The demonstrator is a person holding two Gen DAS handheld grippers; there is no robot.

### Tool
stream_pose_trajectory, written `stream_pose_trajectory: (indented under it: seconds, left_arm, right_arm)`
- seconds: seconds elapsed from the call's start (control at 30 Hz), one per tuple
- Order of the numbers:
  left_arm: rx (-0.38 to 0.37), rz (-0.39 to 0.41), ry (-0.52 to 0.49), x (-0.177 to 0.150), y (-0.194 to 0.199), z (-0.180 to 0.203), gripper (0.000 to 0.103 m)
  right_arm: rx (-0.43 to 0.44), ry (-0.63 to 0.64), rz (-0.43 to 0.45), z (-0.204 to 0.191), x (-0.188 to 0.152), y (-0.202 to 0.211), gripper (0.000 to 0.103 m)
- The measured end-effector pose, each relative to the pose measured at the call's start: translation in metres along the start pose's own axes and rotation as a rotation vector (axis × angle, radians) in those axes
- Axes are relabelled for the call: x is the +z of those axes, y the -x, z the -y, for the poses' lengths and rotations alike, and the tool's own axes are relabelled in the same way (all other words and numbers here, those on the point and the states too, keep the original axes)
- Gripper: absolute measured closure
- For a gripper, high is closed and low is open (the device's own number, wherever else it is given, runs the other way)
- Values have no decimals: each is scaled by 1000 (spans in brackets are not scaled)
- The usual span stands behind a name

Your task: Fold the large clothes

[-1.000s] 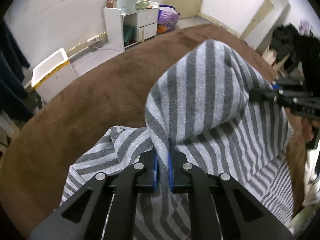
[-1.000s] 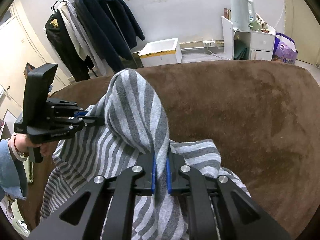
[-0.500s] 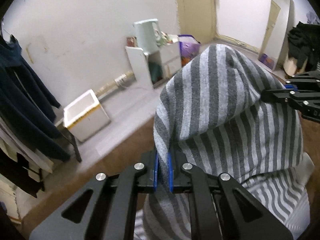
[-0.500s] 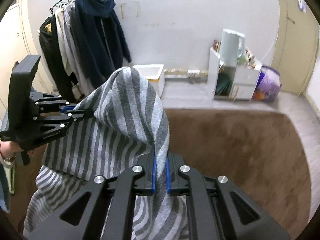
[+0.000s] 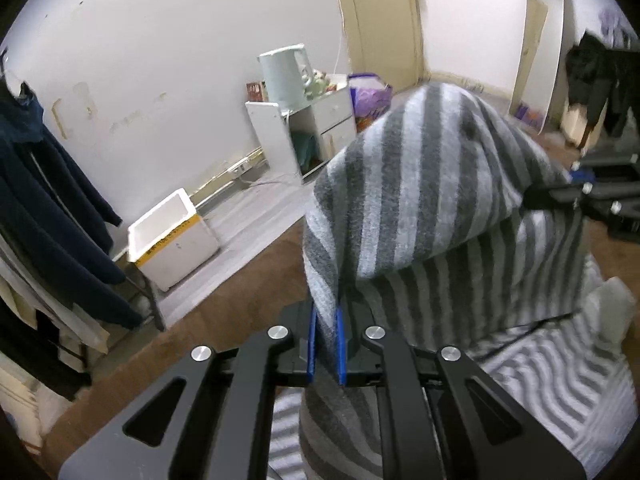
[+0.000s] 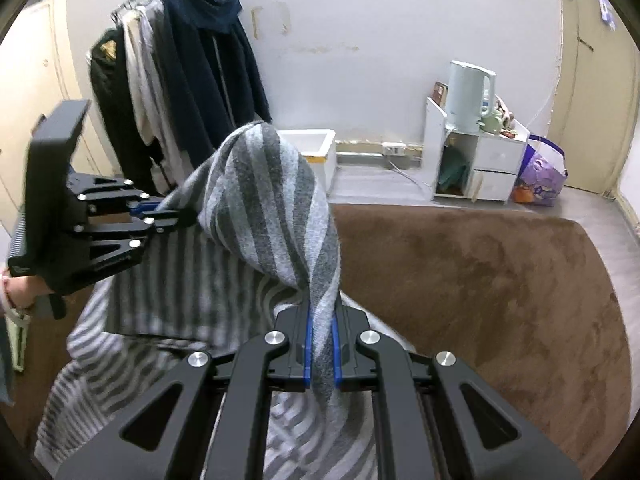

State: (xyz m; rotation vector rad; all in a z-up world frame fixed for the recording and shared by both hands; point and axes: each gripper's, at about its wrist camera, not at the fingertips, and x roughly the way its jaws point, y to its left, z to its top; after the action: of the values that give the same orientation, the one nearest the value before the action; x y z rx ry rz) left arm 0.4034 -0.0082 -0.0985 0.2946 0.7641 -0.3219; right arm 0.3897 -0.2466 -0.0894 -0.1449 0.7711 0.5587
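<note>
In the left wrist view, the left gripper (image 5: 325, 346) sits at 6 o'clock with its jaws pinched tight on a fold of the striped grey garment (image 5: 432, 200), the cloth squeezed between the blue pads. From there the garment rises in a hump toward 1 o'clock and stretches across to 3 o'clock, where the right gripper (image 5: 536, 199) clamps its other edge. The rest of the cloth hangs down and lies bunched at 5 o'clock over the brown carpet (image 5: 224, 304). At 9 o'clock dark coats (image 5: 48, 208) hang, a white foam box (image 5: 172, 240) stands on the floor at 8 o'clock, and a small white cabinet (image 5: 304, 132) with a pale kettle (image 5: 284, 70) on top is near 12 o'clock, beside a purple bag (image 5: 370, 94). In the right wrist view, the right gripper (image 6: 322, 352) at 6 o'clock has its jaws closed hard on a twisted fold of the same garment (image 6: 272, 196), which climbs to a peak near the centre. At 9 o'clock the left gripper (image 6: 176, 216), held by a hand (image 6: 20, 290), grips the far edge, and the cloth is held taut between the two. Loose fabric lies at 7 o'clock on the carpet (image 6: 500, 280), which fills 3 to 5 o'clock. The coats (image 6: 208, 64) hang at 11 o'clock, and the cabinet (image 6: 476, 160) with the kettle (image 6: 468, 92) stands at 2 o'clock.
</note>
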Motion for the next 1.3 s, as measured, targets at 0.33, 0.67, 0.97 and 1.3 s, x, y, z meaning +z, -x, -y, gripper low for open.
stream_pose_trajectory:
  seconds: [0.33,0.67,0.97,1.3]
  left_arm:
    - [-90,65,42,-72,73,23,92]
    - [-126,-29,123,-157,74,40,92]
    - [-137,-59,181,-180,64,44,91]
    - [-175,-81,237,-175,106,27,30]
  right_arm:
    - [51,22,32,-46,-54,59,95]
    - [67,39,-156,-81,-140,44,95]
    - [49,-1,-224,-83,-159,27,91]
    - [74,-164,-177,-61,-155,89,44]
